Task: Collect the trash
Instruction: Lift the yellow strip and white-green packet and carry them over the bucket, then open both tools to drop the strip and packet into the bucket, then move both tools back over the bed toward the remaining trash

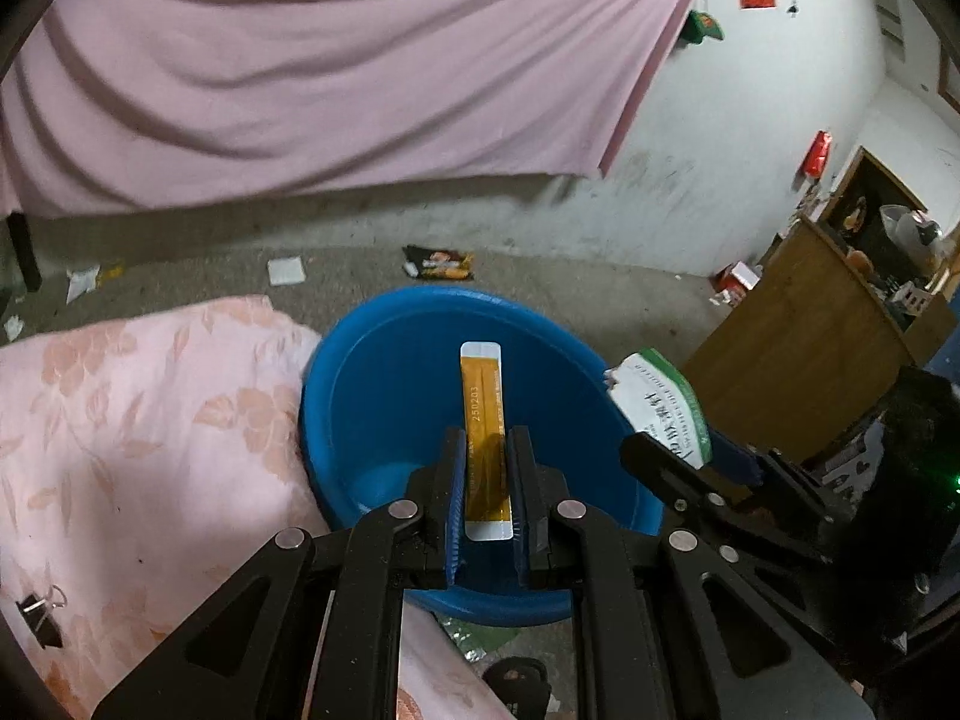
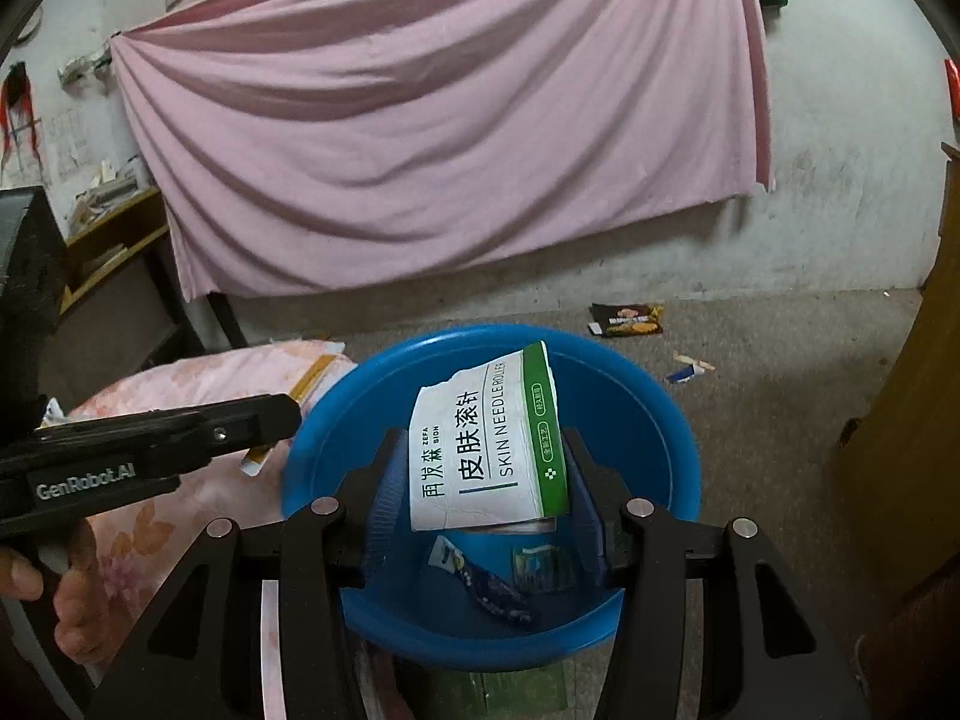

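A blue plastic basin stands on the floor beside a pink floral quilt. My left gripper is shut on a long orange and white sachet and holds it over the basin. My right gripper is shut on a white and green "Skin Needle Roller" box over the basin; the box also shows in the left wrist view. Two small wrappers lie in the basin's bottom. A dark snack wrapper lies on the floor beyond.
The pink floral quilt lies left of the basin. A pink sheet hangs on the back wall. A wooden cabinet stands at right. Paper scraps and a small blue and white scrap litter the concrete floor.
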Demonstrator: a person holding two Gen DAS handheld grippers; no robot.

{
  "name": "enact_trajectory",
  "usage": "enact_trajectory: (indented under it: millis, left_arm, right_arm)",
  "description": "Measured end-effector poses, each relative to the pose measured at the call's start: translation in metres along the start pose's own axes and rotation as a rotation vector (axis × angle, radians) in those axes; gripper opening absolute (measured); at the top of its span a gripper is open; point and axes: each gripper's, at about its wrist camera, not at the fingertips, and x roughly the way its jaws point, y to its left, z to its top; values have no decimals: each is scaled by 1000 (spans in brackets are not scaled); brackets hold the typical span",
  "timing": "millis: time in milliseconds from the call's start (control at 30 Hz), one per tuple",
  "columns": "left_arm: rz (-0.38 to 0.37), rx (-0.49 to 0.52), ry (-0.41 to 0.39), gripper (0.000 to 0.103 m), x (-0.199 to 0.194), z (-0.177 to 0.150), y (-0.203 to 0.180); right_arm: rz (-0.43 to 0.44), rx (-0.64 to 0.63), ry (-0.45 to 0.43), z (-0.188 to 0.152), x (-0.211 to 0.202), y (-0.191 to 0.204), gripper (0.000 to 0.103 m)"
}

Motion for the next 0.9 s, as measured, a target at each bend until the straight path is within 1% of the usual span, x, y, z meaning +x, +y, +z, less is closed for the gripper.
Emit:
enact_trajectory:
  millis: [33,67,100,133,300,367,467,600,633,667,700,733,800,833,867,900]
  left_arm:
    - [0,-6,7,14,3,1,2]
    - [1,-11,9,21,4,3,4]
    - [0,-15,8,25,5,2,6]
    - [-4,-21,1,31,3,-4,9]
    - [1,-45,-9,33,0,-6,14]
    - [8,-51,-14,35,-2,-8,16]
    - [24,-59,-28,39,-7,-12,18]
    - [44,-74,-45,40,-16,-15,22]
    - [49,-77,-51,43,-19,-15,23]
    - [53,-79,-59,49,-22,-16,24]
    - [58,-82,-69,52,-25,-16,24]
    - [63,-84,-82,54,-30,-16,24]
    - [75,-80,-104,54,-39,-17,24]
    - [83,-77,-114,56,-42,-17,24]
    - [92,-77,-125,60,-47,-17,24]
    - [97,-78,-138,62,-51,-17,24]
  right_arm:
    - [-2,0,5,0,2,-1,48]
    - [-2,1,9,1,3,-1,48]
    - [-4,2,13,2,4,-1,48]
    - [-5,3,16,2,4,-1,49]
    - [-8,5,24,3,7,1,54]
    - [-10,5,25,4,7,1,65]
    - [-6,14,19,5,5,0,72]
    - [-12,20,8,7,5,-2,80]
    - [-12,20,5,7,4,-2,82]
    - [-15,21,0,8,4,-2,84]
    - [-17,22,-6,9,3,-1,85]
    - [-17,24,-12,10,2,-1,87]
    - [-18,28,-30,13,-2,1,91]
    - [-17,29,-39,14,-4,1,96]
    - [-17,31,-55,16,-7,3,100]
    - [-16,32,-70,18,-11,4,102]
